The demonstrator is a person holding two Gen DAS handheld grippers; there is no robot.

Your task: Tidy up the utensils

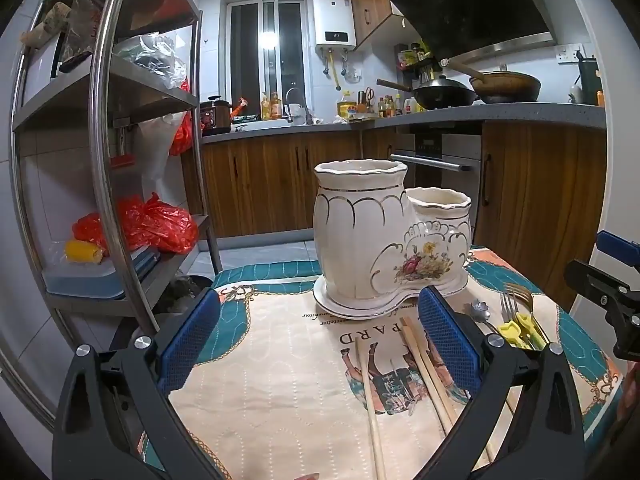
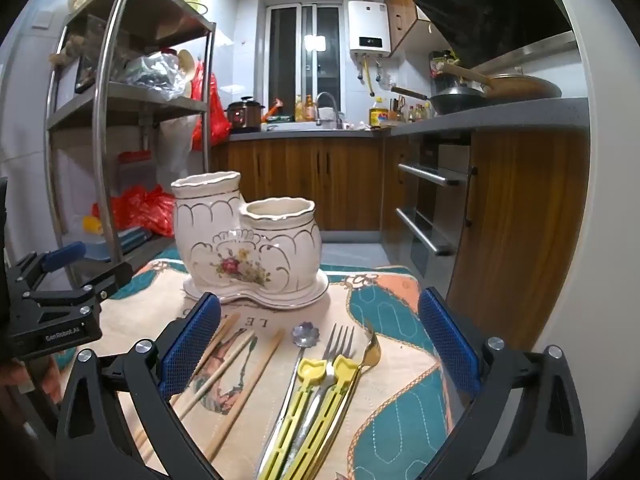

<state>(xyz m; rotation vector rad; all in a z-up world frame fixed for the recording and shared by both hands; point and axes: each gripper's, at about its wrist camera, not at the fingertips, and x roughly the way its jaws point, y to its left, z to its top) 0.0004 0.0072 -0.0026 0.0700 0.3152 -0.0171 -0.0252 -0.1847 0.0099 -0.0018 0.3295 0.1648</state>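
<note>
A white ceramic two-cup utensil holder with gold trim and a flower print stands on the table mat; it also shows in the right wrist view. Wooden chopsticks lie on the mat in front of it, between and under my left gripper's fingers. My left gripper is open and empty. My right gripper is open and empty above a silver fork, two yellow-handled utensils, a flower-ended spoon, a gold fork and chopsticks.
A metal shelf rack with red bags stands left of the table. Wooden kitchen cabinets and an oven lie behind. The patterned mat covers the table. The right gripper shows at the right edge of the left view.
</note>
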